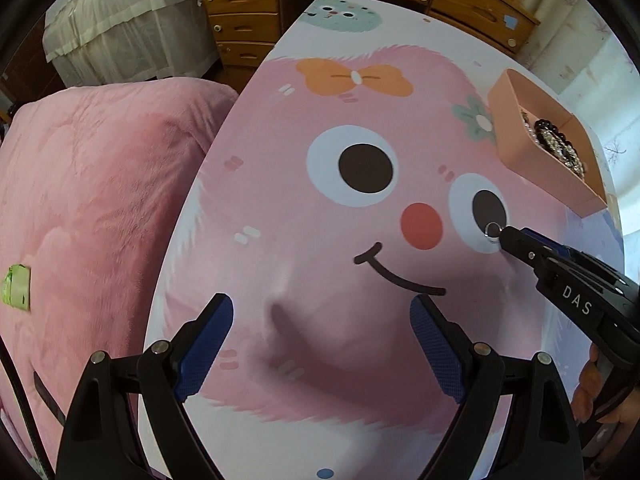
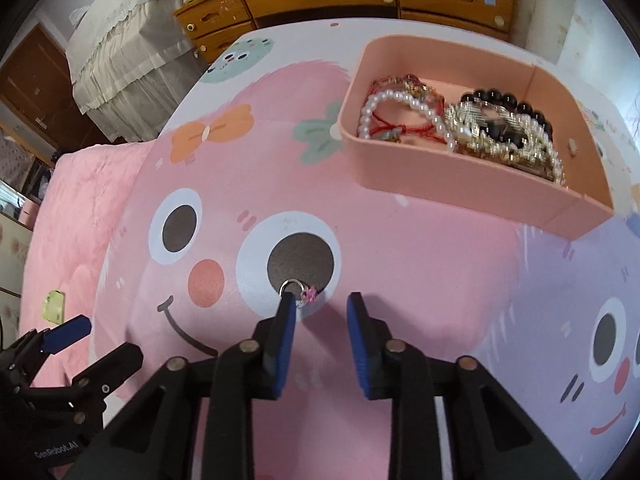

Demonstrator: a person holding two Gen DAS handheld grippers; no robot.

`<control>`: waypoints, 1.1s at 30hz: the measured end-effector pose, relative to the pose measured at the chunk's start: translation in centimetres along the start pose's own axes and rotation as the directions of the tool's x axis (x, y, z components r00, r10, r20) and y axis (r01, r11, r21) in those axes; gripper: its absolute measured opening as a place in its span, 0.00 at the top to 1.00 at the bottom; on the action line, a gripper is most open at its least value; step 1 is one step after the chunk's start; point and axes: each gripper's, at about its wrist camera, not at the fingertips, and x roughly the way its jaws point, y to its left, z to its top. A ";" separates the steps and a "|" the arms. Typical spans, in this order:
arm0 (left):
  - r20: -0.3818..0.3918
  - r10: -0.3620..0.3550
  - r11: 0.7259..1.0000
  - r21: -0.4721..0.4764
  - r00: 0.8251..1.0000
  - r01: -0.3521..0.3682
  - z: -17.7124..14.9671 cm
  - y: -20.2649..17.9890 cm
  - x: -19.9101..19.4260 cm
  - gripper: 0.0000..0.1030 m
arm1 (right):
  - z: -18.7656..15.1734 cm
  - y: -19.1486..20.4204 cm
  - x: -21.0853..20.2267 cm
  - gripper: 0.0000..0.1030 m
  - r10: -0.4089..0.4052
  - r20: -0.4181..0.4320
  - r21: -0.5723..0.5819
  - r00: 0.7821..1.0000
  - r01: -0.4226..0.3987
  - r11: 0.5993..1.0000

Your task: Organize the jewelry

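To your far left lies the fluffy pink quilted blanket (image 1: 92, 208) on the bed, with a small green packet (image 1: 17, 288) resting on it. Your left hand-held gripper (image 1: 322, 344) hangs over the tabletop (image 1: 320, 208), which is covered by a mat printed with a pink furry cartoon face; its blue-padded fingers are spread wide with nothing between them.

Moving right, the small silver ring with a pink stone (image 2: 298, 291) sits on the printed dark eye of the face, on the mat. Your right hand-held gripper (image 2: 322, 306) is down at it, fingers parted. The left fingertip touches or overlaps the ring's band, and the pink stone lies just inside the gap; whether the tip rests on the ring or just above it is hard to say from this angle. The ring is not clamped.

Further right and farther back stands the peach-pink rectangular cardboard tray (image 2: 472, 184). Inside it lie a white pearl bracelet (image 2: 400, 110), a red cord bracelet (image 2: 394, 130), a black bead bracelet (image 2: 516, 114) and sparkly silver chain pieces (image 2: 492, 132), piled together.
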 end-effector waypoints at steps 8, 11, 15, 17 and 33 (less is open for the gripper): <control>0.014 -0.049 0.998 0.048 0.999 0.048 0.7 -0.6 0.0 0.14 | 0.4 1.3 0.4 0.94 -0.024 -0.002 -0.095 1.000 0.023 0.995; 0.023 -0.064 0.994 0.091 0.998 0.062 0.9 -1.5 -0.2 0.14 | 0.3 1.4 0.3 0.94 -0.015 0.005 -0.101 1.000 0.016 0.995; 0.040 -0.072 0.984 0.165 0.997 0.064 1.2 -2.8 -0.7 0.14 | 0.4 1.4 -0.5 0.95 0.001 0.029 -0.110 1.000 0.002 0.994; 0.041 -0.075 0.978 0.197 0.996 0.065 1.4 -3.5 -0.8 0.14 | 0.5 1.1 -1.1 0.95 0.006 0.042 -0.113 0.999 -0.001 0.994; 0.077 -0.178 0.944 0.293 0.981 0.148 1.6 -5.1 -1.8 0.14 | 5.9 -3.4 -7.5 0.95 -0.074 0.284 0.021 0.956 0.071 0.997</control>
